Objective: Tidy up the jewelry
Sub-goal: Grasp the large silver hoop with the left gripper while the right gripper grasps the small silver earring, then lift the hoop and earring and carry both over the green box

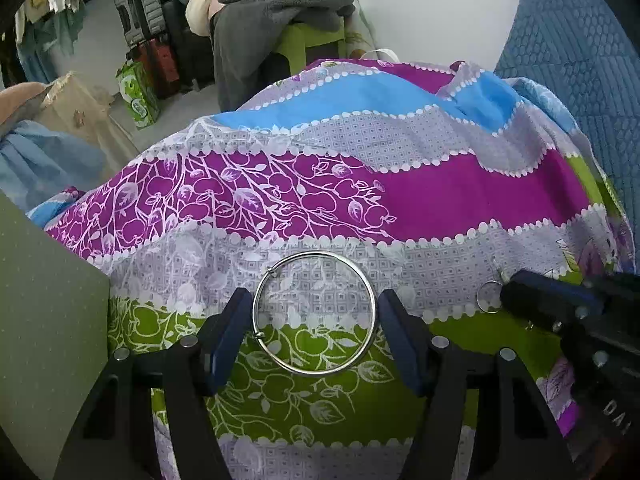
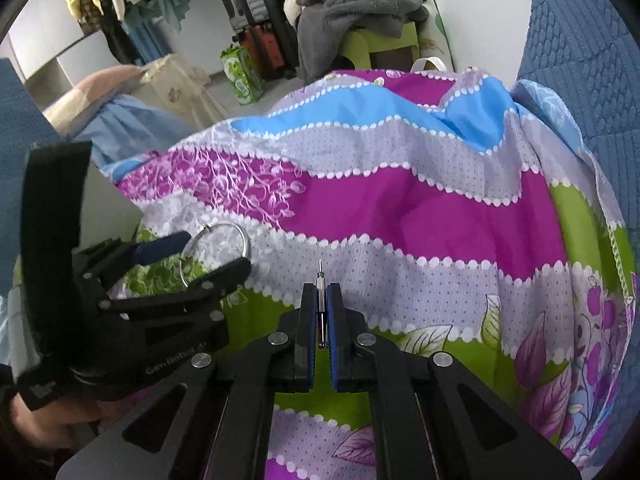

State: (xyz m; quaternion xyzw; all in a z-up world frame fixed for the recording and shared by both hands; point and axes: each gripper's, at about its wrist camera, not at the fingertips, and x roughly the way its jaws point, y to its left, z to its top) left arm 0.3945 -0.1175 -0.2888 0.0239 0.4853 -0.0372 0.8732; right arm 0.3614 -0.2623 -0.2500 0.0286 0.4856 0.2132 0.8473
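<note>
A large silver bangle (image 1: 315,314) lies flat on the patterned bedsheet (image 1: 440,196). My left gripper (image 1: 315,310) is open, its blue pads on either side of the bangle, close to its rim. It shows too in the right wrist view (image 2: 208,254), with the bangle (image 2: 218,250) between its fingers. My right gripper (image 2: 320,300) is shut on a thin silver metal piece (image 2: 320,308) with a pin tip pointing forward. In the left wrist view the right gripper (image 1: 508,292) holds a small silver hoop (image 1: 489,297) at its tip.
A grey-green flat board (image 1: 48,320) lies at the left. A blue quilted cover (image 2: 580,60) lies at the right. Behind the bed stand a green stool with grey clothes (image 1: 280,4), suitcases (image 1: 148,36) and a green bag (image 1: 138,94).
</note>
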